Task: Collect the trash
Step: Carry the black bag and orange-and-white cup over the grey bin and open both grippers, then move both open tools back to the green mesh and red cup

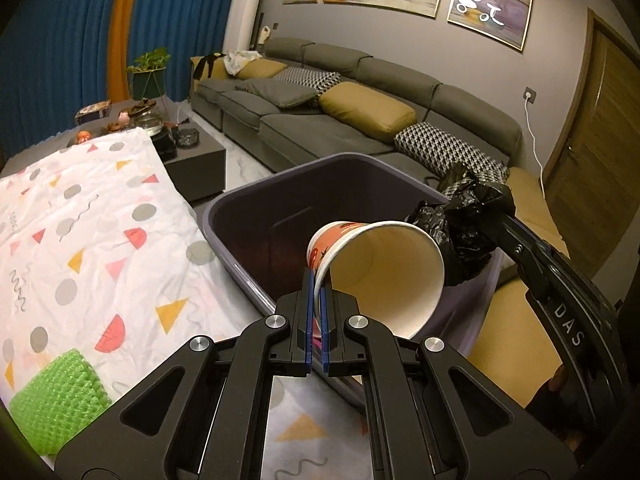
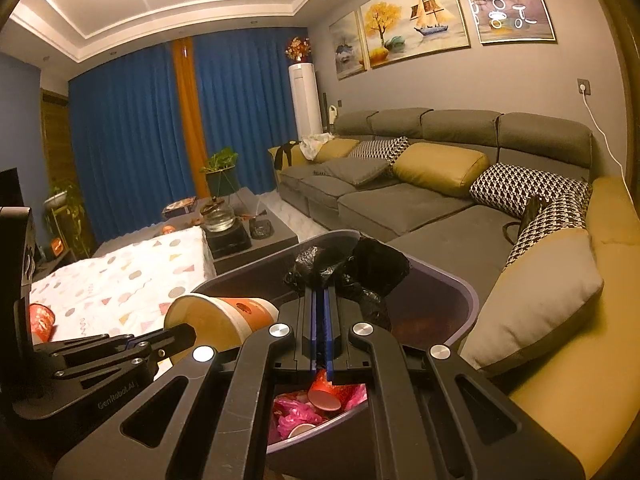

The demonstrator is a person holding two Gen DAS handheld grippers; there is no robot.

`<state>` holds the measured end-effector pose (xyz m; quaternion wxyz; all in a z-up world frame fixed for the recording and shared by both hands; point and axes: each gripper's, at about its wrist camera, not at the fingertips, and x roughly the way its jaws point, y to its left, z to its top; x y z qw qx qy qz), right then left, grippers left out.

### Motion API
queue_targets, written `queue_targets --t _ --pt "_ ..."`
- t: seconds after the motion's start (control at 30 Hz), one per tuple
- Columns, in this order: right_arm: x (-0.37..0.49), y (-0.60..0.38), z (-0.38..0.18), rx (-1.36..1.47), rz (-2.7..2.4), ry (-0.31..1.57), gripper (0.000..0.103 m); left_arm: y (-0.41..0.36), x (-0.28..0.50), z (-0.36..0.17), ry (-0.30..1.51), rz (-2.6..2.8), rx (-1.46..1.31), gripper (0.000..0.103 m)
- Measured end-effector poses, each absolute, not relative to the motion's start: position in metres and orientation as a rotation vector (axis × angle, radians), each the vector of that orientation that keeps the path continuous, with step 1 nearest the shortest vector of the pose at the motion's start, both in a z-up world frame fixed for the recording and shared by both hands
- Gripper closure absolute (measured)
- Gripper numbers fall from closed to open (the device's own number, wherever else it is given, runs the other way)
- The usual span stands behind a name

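Observation:
My left gripper (image 1: 318, 280) is shut on the rim of a paper cup (image 1: 380, 272) with an orange print, held on its side over the purple bin (image 1: 240, 248). From the right wrist view the same cup (image 2: 224, 316) hangs at the bin's near left rim. My right gripper (image 2: 321, 292) is shut on a crumpled black plastic bag (image 2: 360, 264), held above the bin (image 2: 460, 292); in the left wrist view the bag (image 1: 460, 224) sits over the bin's right side. Inside the bin lie a red cup (image 2: 328, 394) and pink wrappers (image 2: 292, 420).
A table under a patterned white cloth (image 1: 80, 240) stands left of the bin, with a green mesh piece (image 1: 56, 404) on it and another red cup (image 2: 40, 320). A grey sofa (image 2: 400, 200) with cushions runs behind and right. A dark coffee table (image 1: 184, 144) holds tea ware.

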<state>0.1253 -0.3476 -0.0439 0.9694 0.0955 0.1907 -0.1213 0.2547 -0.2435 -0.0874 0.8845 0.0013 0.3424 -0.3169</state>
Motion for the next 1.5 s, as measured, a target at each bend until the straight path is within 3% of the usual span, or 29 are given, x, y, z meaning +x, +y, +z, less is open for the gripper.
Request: queue_targets --t 0.3,0.4,0.47,0.5,0.53,0.73,0.83,0.93,1.13,1.5 --pt "0.134 -0.353 -0.050 0.200 -0.246 0.401 0.099 -0.244 0.252 -0.091 0.726 -0.685 0.010 0.097" --pt "0.137 -0.354 -0.051 0.199 -0.250 0.407 0.097 -0.239 0.252 -0.091 0.717 -0.682 0.009 0.079" --pt "0.137 -0.356 -0.053 0.207 -0.254 0.406 0.080 -0.233 0.251 -0.090 0.716 -0.675 -0.003 0.071" --pt "0.135 -0.357 -0.054 0.210 -0.256 0.401 0.065 -0.229 0.251 -0.090 0.717 -0.666 -0.013 0.064" --pt "0.133 -0.357 -0.053 0.211 -0.259 0.391 0.060 -0.223 0.251 -0.089 0.714 -0.652 -0.021 0.054" --pt "0.122 -0.352 -0.048 0.211 -0.261 0.361 0.045 -0.187 0.232 -0.078 0.630 -0.536 -0.027 0.018" --pt "0.114 -0.344 -0.046 0.216 -0.249 0.354 0.036 -0.159 0.217 -0.070 0.582 -0.446 -0.032 0.011" --pt "0.107 -0.330 -0.043 0.209 -0.224 0.351 0.028 -0.130 0.203 -0.063 0.546 -0.359 -0.048 0.006" --pt "0.098 -0.283 -0.042 0.170 -0.123 0.381 0.016 -0.062 0.177 -0.059 0.519 -0.172 -0.067 0.006" --pt "0.117 -0.174 -0.054 0.081 0.087 0.506 0.008 0.068 0.126 -0.055 0.494 0.085 -0.144 0.006"
